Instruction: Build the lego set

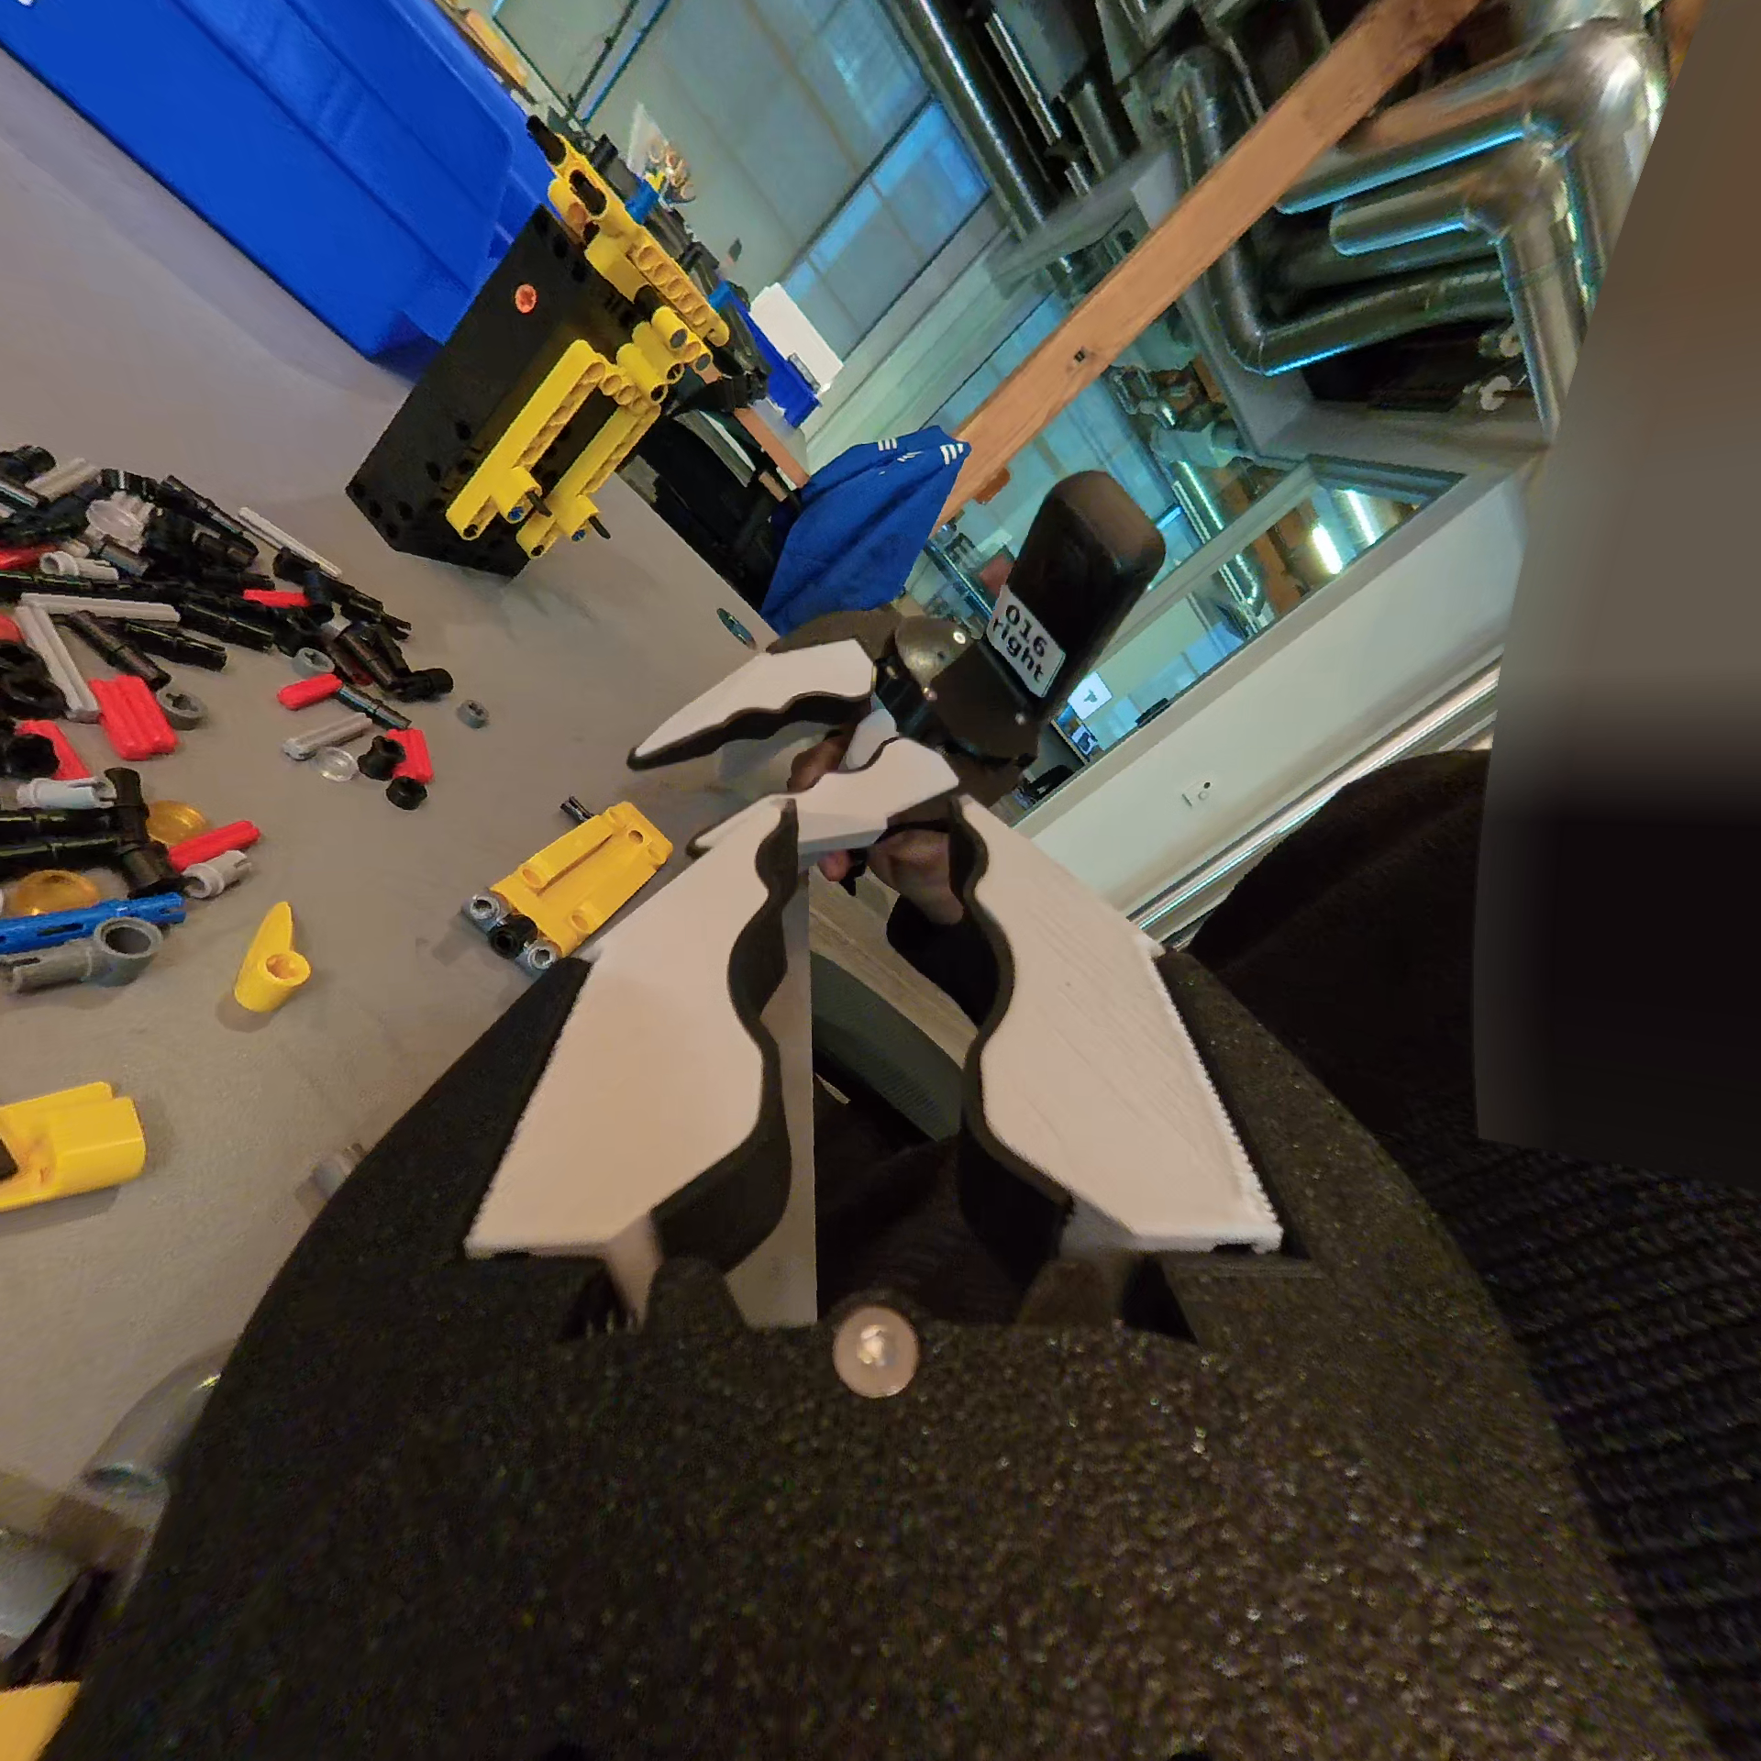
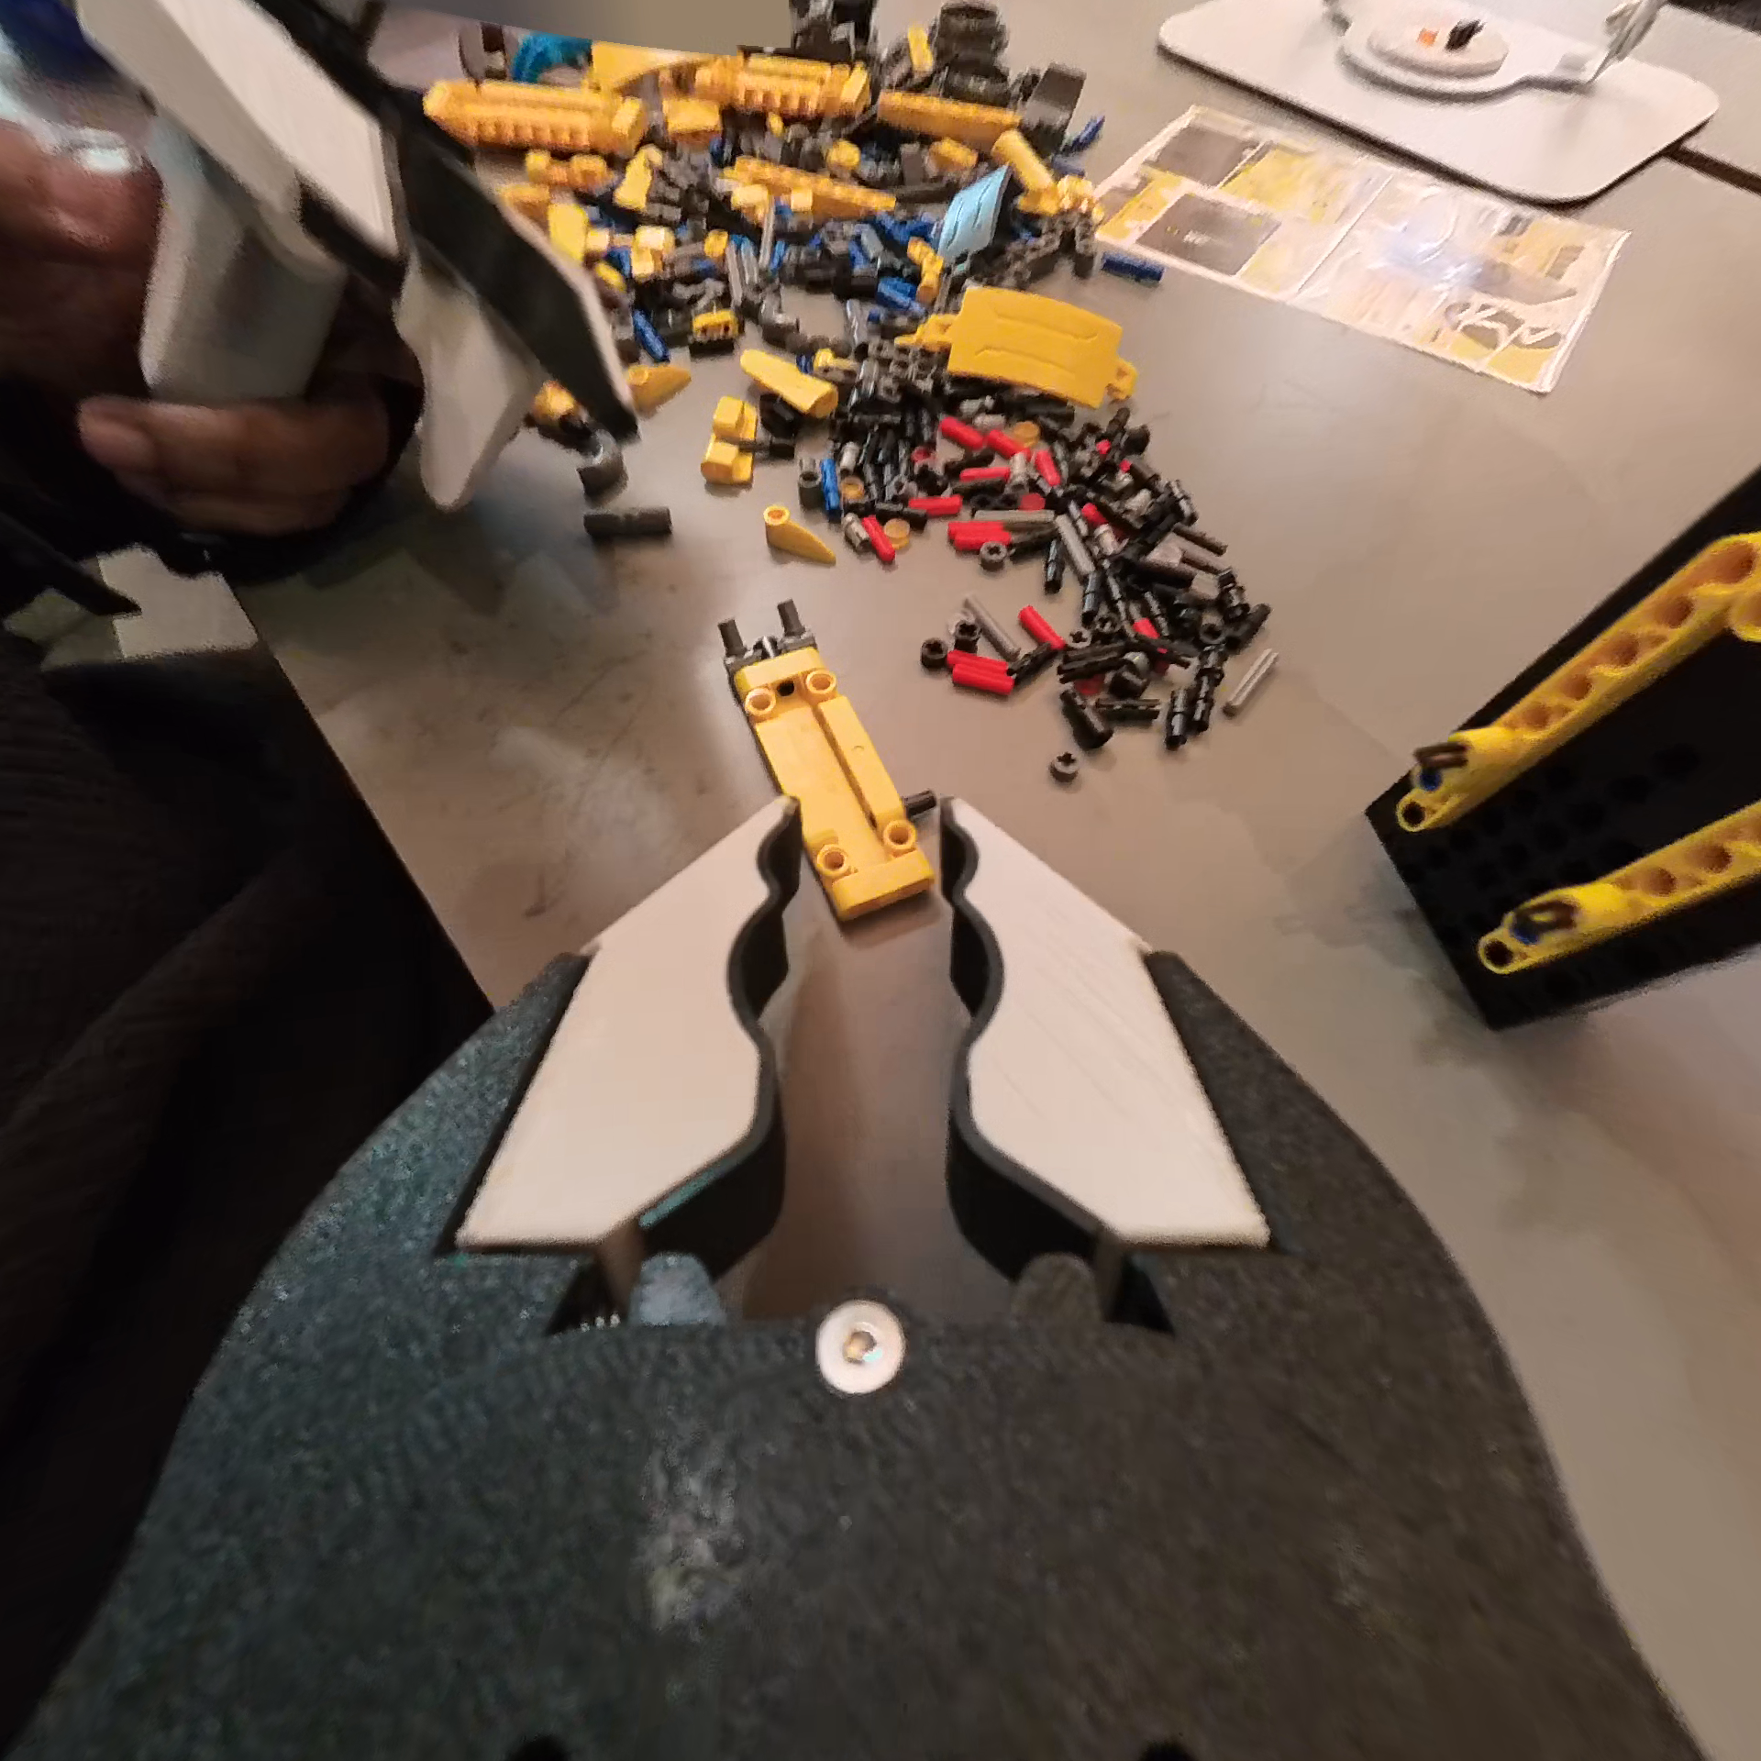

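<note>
A yellow panel piece (image 2: 831, 783) with black pins at its far end lies flat on the grey table (image 2: 534, 762). My right gripper (image 2: 869, 810) is open and empty. The panel's near end shows between its fingertips, with a gap on each side. In the left wrist view the right gripper (image 1: 667, 800) hangs just beyond the same panel (image 1: 581, 881). My left gripper (image 1: 877, 819) is open and empty, held at the table's edge and pointing at the right gripper. It appears blurred at the top left of the right wrist view (image 2: 534, 448), with a hand on it.
A black block with yellow beams (image 2: 1572, 858) stands to the right, also in the left wrist view (image 1: 495, 400). A pile of small black, red and yellow pieces (image 2: 1048, 534) lies beyond the panel. A printed sheet (image 2: 1353, 238), a white tray (image 2: 1429, 95) and a blue bin (image 1: 286, 143) are farther off.
</note>
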